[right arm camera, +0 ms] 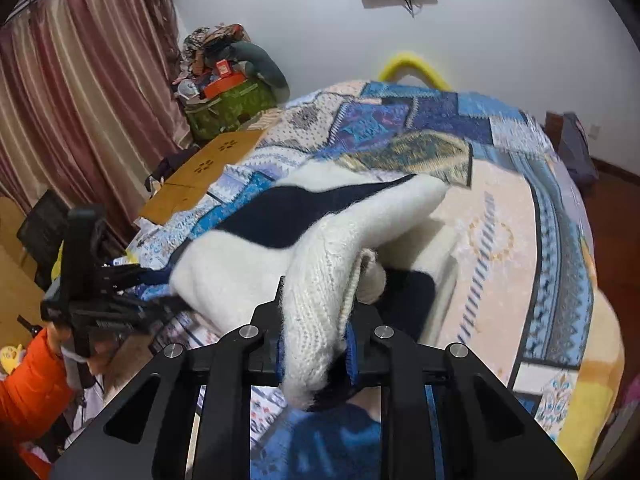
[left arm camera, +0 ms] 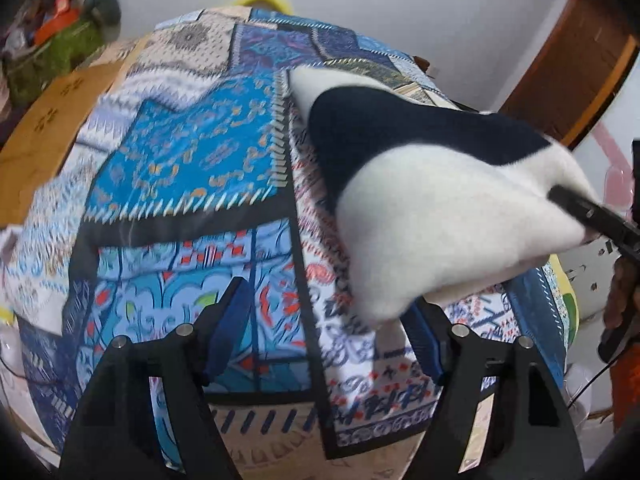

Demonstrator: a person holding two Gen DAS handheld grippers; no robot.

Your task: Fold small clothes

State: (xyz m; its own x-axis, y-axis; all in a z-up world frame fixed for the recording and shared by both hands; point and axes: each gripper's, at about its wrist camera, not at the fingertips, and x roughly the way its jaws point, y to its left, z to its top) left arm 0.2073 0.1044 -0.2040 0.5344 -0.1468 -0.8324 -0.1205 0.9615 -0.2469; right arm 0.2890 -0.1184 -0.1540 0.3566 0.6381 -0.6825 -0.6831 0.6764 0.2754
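The right gripper (right arm camera: 316, 344) has its jaws clamped on the white-and-navy knit sweater (right arm camera: 304, 236), lifted above the bed (right arm camera: 500, 240). The left gripper (left arm camera: 320, 320) has jaws spread wide, gripping nothing.

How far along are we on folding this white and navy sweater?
Early. Done: little that shows; the sweater is bunched, with no flat fold visible. In hand: the right gripper is clamped on a white knit edge, lifting the garment off the patchwork bedspread. The left gripper is open, holding nothing. Left: lay it flat, fold it and set it down.
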